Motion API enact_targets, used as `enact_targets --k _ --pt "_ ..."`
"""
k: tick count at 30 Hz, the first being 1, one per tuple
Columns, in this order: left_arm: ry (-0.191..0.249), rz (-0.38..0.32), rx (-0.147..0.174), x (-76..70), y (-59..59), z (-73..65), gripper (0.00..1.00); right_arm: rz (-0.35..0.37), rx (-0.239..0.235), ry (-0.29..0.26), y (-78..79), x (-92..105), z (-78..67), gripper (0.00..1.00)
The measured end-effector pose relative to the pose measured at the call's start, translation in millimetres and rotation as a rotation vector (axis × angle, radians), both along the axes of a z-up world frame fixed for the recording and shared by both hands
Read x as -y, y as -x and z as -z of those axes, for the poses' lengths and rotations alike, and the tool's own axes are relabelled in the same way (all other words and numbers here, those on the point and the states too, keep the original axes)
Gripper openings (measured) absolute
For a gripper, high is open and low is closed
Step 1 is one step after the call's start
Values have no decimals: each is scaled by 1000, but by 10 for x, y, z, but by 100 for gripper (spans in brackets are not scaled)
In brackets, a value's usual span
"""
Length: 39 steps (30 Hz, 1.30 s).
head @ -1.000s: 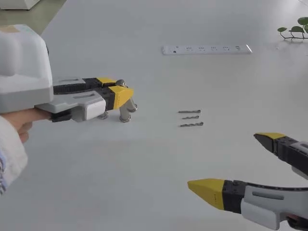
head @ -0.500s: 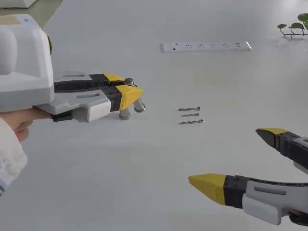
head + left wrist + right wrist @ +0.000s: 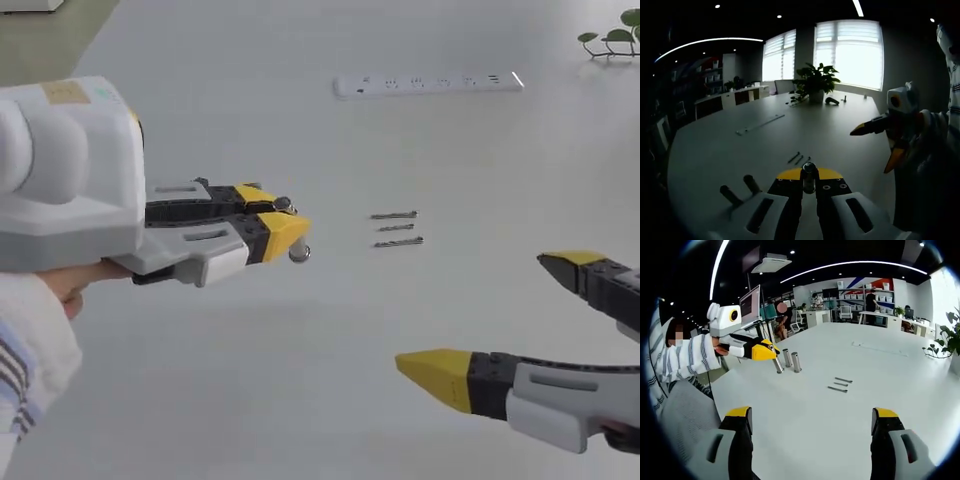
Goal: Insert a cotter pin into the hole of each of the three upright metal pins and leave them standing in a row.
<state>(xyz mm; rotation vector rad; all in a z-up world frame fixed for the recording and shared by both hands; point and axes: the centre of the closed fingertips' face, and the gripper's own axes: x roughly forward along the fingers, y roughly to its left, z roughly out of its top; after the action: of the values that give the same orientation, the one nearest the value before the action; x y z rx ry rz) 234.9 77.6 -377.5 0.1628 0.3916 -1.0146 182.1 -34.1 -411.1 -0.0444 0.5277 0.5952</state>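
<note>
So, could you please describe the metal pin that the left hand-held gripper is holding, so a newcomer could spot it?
On the white table, look left of the three cotter pins lying side by side to the yellow-tipped left hand-held gripper. The metal pin sits between its jaws, foot showing below. Unlike the two other pins, which stand free beside it, this one is clamped.

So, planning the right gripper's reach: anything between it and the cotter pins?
Nothing visible: bare table lies between the right gripper and the cotter pins; the left gripper holds its metal pin aside.
</note>
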Motion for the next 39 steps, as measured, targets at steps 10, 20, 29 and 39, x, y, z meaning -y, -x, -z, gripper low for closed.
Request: enact_targets --k 10,20,29,39 --pt "-44 3 -13 0 45 192 5 -7 7 -7 -14 1 -9 98" --pt "-83 -4 -36 -38 70 407 5 -26 -7 -4 -3 -21 26 98" --pt "-125 8 -41 -52 118 589 5 -29 -19 -9 -6 -34 77 98" --pt "-154 41 -41 -1 170 695 5 -40 -25 -1 9 -50 85 98"
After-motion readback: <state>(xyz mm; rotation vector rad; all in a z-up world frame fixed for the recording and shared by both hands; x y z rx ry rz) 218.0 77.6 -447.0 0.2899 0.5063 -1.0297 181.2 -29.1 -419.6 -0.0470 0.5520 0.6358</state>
